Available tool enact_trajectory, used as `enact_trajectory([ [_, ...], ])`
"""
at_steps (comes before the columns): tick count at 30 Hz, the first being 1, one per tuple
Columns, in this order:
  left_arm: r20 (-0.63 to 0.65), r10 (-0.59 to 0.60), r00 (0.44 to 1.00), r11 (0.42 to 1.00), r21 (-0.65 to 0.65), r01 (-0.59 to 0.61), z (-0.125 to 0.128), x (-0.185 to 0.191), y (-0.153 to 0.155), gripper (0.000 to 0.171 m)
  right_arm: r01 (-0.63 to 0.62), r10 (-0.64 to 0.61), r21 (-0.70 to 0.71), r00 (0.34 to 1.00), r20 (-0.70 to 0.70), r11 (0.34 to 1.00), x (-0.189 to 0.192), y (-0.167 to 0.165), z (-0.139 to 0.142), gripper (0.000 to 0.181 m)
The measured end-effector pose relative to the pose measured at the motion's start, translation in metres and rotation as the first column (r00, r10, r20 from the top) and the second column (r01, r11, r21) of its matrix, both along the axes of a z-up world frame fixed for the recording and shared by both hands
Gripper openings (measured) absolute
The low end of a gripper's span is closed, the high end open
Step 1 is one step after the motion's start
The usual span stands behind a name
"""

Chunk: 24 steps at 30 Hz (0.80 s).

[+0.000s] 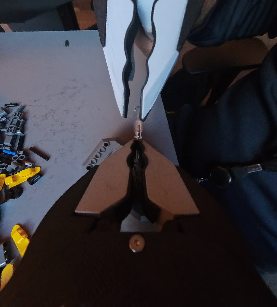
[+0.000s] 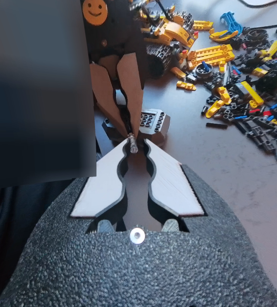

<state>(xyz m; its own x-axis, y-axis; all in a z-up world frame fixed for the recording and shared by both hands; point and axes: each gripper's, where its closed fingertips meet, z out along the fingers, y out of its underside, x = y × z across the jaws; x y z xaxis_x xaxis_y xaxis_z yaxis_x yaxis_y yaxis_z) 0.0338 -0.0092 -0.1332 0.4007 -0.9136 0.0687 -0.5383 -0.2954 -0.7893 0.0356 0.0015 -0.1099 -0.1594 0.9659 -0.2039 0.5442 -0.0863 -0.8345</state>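
Clear plastic, the small rod-shaped pin is pinched at one end by your closed left tool, its other end between the parted tips of your right tool, above the grey table near the grey studded block.

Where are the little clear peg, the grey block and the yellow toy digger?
clear peg (image 1: 137, 123), left wrist view, mid-shaft.
grey block (image 2: 152, 123), right wrist view, studded top.
yellow toy digger (image 2: 169, 33), right wrist view, yellow body.
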Motion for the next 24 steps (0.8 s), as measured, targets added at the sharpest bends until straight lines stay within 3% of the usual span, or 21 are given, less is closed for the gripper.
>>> enact_trajectory([
  [1,0.016,0.000,1.000,1.000,-0.001,0.000,0.001,0.000,0.000,0.000,0.001,-0.002,-0.054,1.000,-0.019,0.999,-0.001,0.000,0.002,0.015],
  [5,0.038,0.011,0.999,1.000,0.016,-0.012,0.003,0.002,0.003,0.000,-0.045,0.036,-0.188,0.998,-0.053,0.981,-0.004,-0.006,0.005,0.000],
  [11,0.086,0.051,0.995,0.996,0.070,-0.057,0.015,0.007,0.012,0.000,-0.050,0.041,-0.110,0.995,-0.085,0.993,0.001,0.003,0.015,0.000],
  [14,0.054,0.033,0.998,0.996,0.084,-0.037,0.019,0.014,0.018,0.000,0.041,-0.043,-0.024,0.996,-0.084,0.999,0.008,0.027,0.019,0.028],
  [15,0.039,0.021,0.999,0.995,0.094,-0.024,0.019,0.017,0.022,0.000,0.045,-0.045,-0.005,0.996,-0.074,0.999,0.010,0.030,0.017,0.029],
  [16,0.020,0.010,1.000,0.995,0.097,-0.012,0.018,0.019,0.025,0.000,0.034,-0.034,0.010,0.998,-0.056,0.999,0.013,0.030,0.013,0.028],
  [18,-0.036,-0.004,0.999,0.996,0.092,0.008,0.010,0.021,0.032,0.000,0.004,-0.004,0.014,1.000,-0.012,1.000,0.017,0.025,0.000,0.005],
  [24,-0.131,0.000,0.991,0.996,0.086,0.011,-0.004,0.023,0.042,0.000,0.051,-0.051,0.048,0.999,-0.005,0.998,0.021,0.034,-0.017,0.002],
])
